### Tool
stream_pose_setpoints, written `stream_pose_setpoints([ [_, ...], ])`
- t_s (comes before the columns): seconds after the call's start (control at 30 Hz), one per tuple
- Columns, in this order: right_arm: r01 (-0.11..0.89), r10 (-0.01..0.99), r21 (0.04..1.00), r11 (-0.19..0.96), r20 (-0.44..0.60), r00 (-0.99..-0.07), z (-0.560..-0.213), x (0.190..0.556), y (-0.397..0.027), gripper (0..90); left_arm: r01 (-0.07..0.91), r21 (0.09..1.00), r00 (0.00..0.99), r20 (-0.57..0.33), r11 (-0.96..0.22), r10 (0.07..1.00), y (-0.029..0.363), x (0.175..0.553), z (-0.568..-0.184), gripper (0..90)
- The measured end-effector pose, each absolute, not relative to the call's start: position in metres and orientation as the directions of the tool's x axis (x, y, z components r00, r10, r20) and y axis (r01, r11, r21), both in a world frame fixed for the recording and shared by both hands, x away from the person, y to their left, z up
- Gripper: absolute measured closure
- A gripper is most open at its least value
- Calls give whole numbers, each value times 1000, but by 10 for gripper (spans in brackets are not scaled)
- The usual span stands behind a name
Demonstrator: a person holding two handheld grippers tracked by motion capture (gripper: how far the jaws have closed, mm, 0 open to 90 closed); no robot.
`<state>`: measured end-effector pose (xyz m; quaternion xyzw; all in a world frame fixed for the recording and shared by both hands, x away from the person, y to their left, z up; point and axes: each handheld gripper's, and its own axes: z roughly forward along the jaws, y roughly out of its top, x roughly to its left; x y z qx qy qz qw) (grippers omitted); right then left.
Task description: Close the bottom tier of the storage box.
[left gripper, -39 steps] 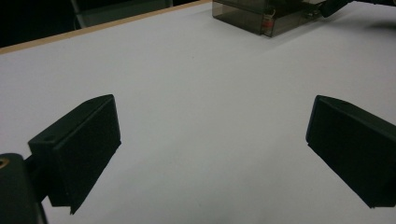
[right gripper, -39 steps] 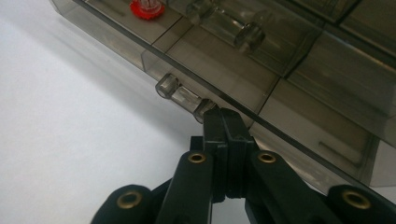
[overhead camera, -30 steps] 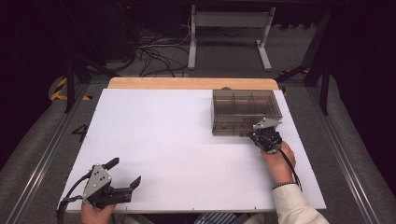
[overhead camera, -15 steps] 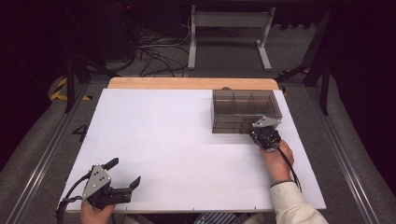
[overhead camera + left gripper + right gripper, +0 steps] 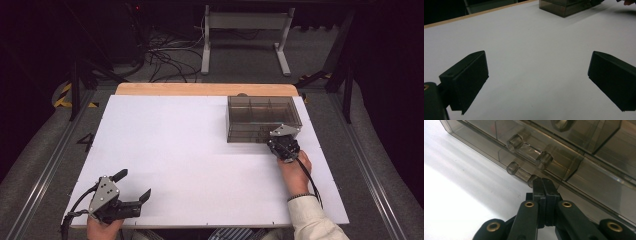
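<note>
**Right tool at lower drawer handle of smoked plastic box: step notes**

Nothing has shifted since the earlier high-view pictures: both hands, both tools and the box lie as they did.

High view. Item: smoke-grey, see-through plastic drawer box [image 5: 263, 119], rectangular, with inner dividers, standing on the white surface [image 5: 190, 150] at its far right, just short of the wooden far edge strip [image 5: 205, 89]. Right tool [image 5: 278, 142], black with a grey three-cornered plate on top, sits against the box's near face, held by the right hand [image 5: 294, 169]. Left tool [image 5: 134, 185] rests at the near left corner, well apart from the box, held by the left hand [image 5: 102, 227].

Left gripper view. Jaws stand wide apart with nothing between them, only bare surface. Box far off at top right.

Right gripper view. Jaws pressed fully together, tips touching or all but touching the right stub of the lower clear bar handle [image 5: 522, 173]; nothing is caught between them. An upper clear bar handle [image 5: 530, 148] sits above it on the next drawer.

Judgement, step in hand: working the lower drawer by its handle. To do it well, part the jaws and settle them around the bar's middle, not its end stub, or hook the closed tips squarely behind it; pull straight along the drawer's travel. The light box may slide along with the pull, so the idle left tool could brace it.
</note>
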<state>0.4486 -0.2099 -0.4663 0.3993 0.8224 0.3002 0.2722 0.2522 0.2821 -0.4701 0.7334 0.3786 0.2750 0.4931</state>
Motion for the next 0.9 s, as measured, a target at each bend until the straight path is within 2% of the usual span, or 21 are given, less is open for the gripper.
stream_pose_setpoints([
  [0.47, 507, 828, 713, 485, -187, -529, -463, 445, -212, 900, 287, 932, 564, 22, -221, 825, 282, 254, -470, 38],
  [0.9, 481, 824, 743, 466, -165, -542, -439, 418, -224, 867, 281, 934, 577, 19, -221, 816, 280, 258, -469, 39],
])
